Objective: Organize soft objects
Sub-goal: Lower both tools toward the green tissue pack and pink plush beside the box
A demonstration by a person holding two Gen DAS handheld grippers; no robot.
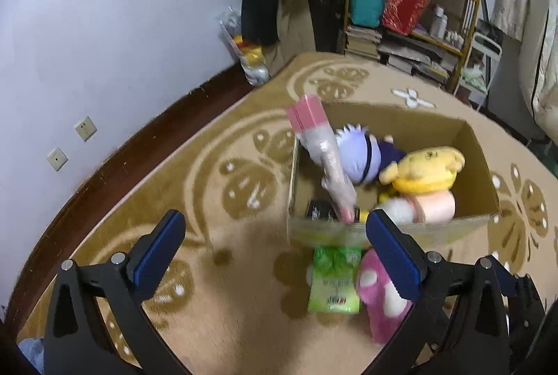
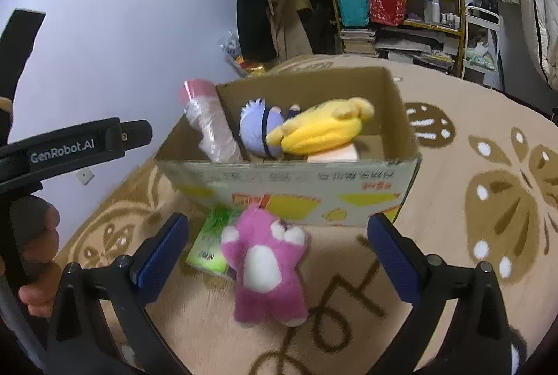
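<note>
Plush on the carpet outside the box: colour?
Pink plush with white patches; right wrist view shows it best.

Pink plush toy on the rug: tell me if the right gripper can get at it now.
Probably yes. The pink plush toy lies in the open before the cardboard box, between the open fingers of the right gripper; nothing covers it.

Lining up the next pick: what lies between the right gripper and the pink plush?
Nothing but bare carpet in the right wrist view. The right gripper is open, and the pink plush lies on the carpet between its fingers, touching neither.
</note>
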